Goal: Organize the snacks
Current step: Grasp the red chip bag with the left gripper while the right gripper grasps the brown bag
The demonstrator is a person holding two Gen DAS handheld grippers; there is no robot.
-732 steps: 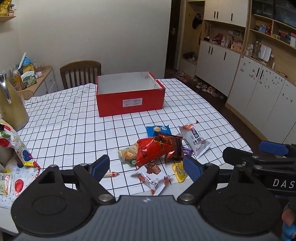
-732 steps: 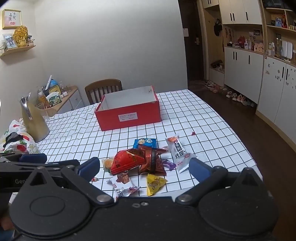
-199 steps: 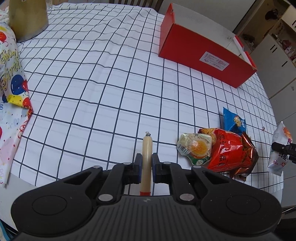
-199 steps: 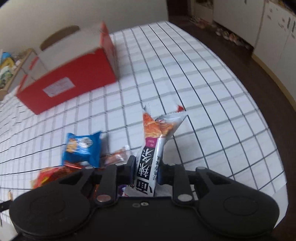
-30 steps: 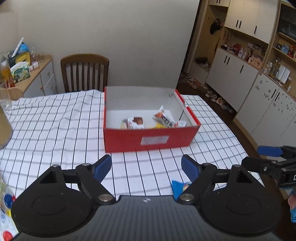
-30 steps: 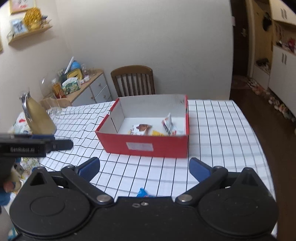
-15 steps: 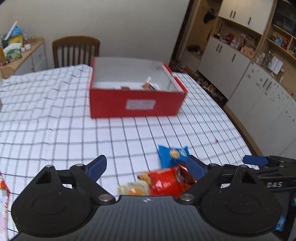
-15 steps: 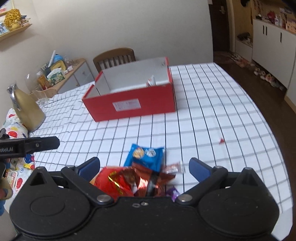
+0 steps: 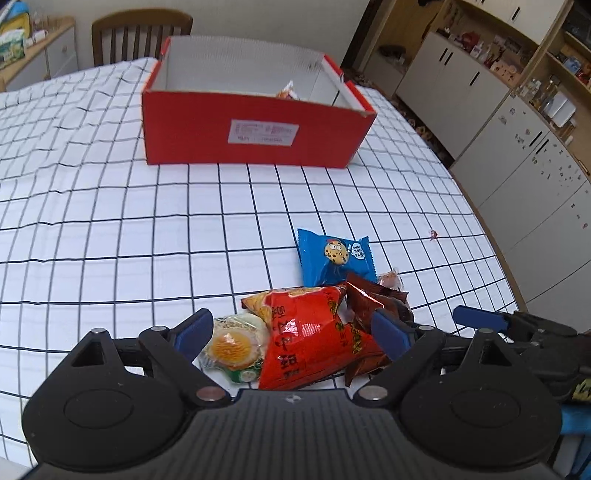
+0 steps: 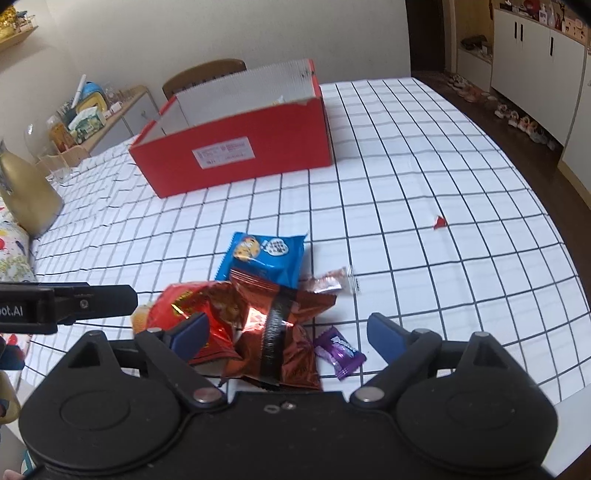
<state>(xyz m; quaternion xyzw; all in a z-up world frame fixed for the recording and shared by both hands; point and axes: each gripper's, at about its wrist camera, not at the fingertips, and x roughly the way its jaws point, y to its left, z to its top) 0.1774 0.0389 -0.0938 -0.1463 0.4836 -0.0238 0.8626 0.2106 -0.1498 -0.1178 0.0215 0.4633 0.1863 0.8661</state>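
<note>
The left gripper (image 9: pixel 291 328) is wide open over the red bag (image 9: pixel 310 332). The right gripper (image 10: pixel 286 330) is closing, pinching nothing, above the brown bag (image 10: pixel 280 332). Ahead sits the red box (image 9: pixel 255 129).

A home dining room: wooden chair (image 9: pixel 140 35), checked cloth on the surface (image 9: pixel 110 206), white cupboards (image 9: pixel 454 85), shoes on the floor (image 10: pixel 517 114).
</note>
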